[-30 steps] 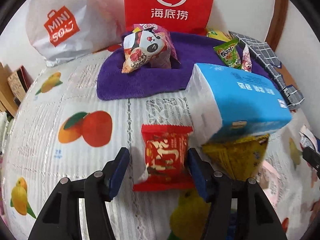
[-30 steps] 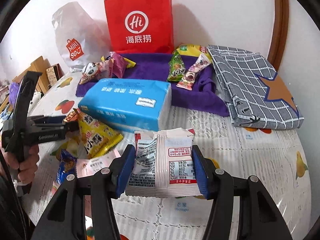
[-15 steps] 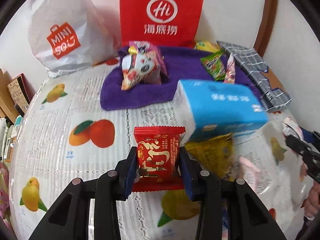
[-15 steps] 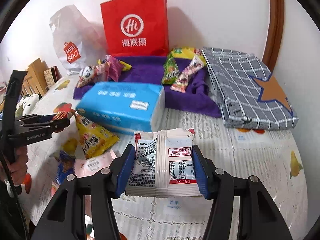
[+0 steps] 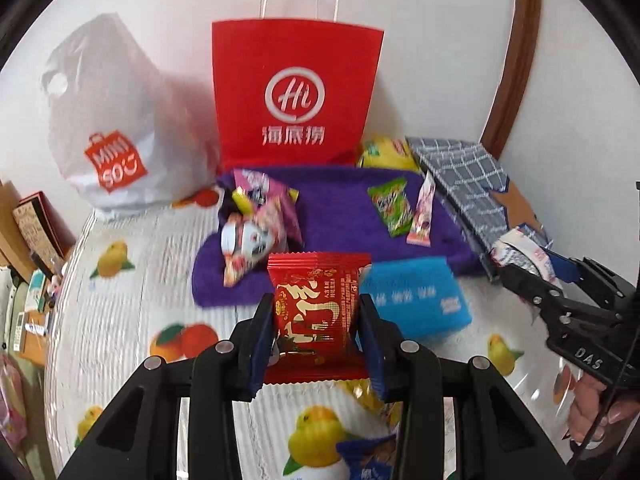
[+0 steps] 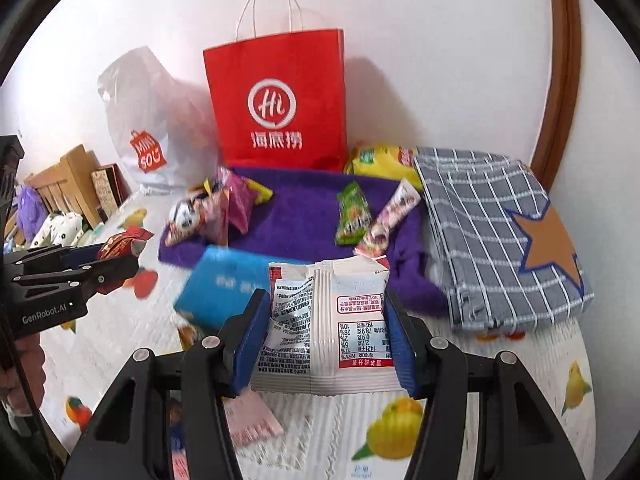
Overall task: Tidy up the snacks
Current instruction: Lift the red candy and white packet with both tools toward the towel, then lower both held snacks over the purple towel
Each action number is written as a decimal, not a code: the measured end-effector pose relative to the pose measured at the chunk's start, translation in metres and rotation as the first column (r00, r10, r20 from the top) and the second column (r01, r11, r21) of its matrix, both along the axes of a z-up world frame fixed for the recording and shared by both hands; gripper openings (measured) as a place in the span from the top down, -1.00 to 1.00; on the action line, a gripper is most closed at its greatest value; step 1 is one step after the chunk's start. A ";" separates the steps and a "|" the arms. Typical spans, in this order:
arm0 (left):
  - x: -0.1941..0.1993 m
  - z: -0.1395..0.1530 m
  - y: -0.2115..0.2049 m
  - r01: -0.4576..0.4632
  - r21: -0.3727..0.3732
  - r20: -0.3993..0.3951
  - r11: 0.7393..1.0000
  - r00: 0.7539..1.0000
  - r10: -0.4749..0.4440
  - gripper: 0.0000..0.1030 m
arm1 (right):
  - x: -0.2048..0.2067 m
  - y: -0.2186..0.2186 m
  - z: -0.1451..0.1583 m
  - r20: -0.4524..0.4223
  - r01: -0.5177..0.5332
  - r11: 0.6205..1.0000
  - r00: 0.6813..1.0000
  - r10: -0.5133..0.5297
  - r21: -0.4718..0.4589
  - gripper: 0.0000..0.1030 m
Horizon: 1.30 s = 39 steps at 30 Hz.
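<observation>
1. Purple towel (image 5: 344,216): it lies in the centre of both frames below the red paper bag (image 5: 296,92), and 2 groups of snacks already sit on it. It appears lower and fuller in the left view than 1 second ago, so both tools are raised and facing it. Judgement: it serves as the sorting area.
2. Blue tissue pack (image 6: 224,288): it lies between the tools and the towel, at centre-left of the right view.
3. Left gripper (image 5: 318,340): 1 second ago its jaws stood wide around the red packet (image 5: 318,304) lying on the tablecloth (image 5: 120,292); now they are clamped on it, lifted at centre frame.
4. Right gripper (image 6: 328,340): unchanged, jaws pinching the white packet (image 6: 332,312) at lower centre.
5. Judgement: both packets are ready for placement on the towel.
</observation>
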<state>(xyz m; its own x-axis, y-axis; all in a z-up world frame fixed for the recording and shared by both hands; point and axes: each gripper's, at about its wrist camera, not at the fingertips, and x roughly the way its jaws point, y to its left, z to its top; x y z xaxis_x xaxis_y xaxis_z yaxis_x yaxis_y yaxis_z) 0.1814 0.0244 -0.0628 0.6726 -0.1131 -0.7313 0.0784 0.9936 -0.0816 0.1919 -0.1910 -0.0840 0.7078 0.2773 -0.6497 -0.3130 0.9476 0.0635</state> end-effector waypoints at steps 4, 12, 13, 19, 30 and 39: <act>0.017 0.017 0.000 0.000 0.014 0.021 1.000 1.000 0.000 0.26 | 0.022 0.010 0.019 0.025 -0.009 1.000 1.000 0.009 0.004 -0.09; 0.069 0.029 0.004 -0.013 0.043 0.031 0.999 0.999 0.011 0.26 | 0.079 0.025 0.038 0.054 -0.011 1.000 0.998 0.011 -0.004 -0.09; 0.076 0.028 0.005 -0.013 0.040 0.026 0.999 1.000 0.012 0.26 | 0.089 0.027 0.039 0.052 -0.008 1.000 0.999 0.008 -0.001 -0.09; 0.122 0.018 0.010 -0.021 0.013 0.007 1.000 1.000 0.021 0.26 | 0.130 0.035 0.034 0.038 -0.015 1.000 0.999 0.015 -0.004 -0.09; 0.178 -0.029 0.016 -0.014 0.031 -0.041 0.999 0.999 0.016 0.26 | 0.180 0.027 -0.013 -0.068 -0.012 0.999 0.998 0.009 -0.038 -0.09; 0.187 -0.039 0.030 -0.019 -0.038 -0.077 0.999 0.997 0.016 0.26 | 0.192 0.021 -0.029 -0.121 -0.031 0.999 0.992 0.026 -0.035 -0.09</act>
<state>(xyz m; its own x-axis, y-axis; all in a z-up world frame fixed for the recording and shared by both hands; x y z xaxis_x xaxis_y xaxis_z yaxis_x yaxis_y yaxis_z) 0.3687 0.0541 -0.1022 0.6172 -0.1311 -0.7758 0.0528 0.9907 -0.1254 0.3840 -0.1701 -0.1126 0.6160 0.2708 -0.7397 -0.3319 0.9408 0.0681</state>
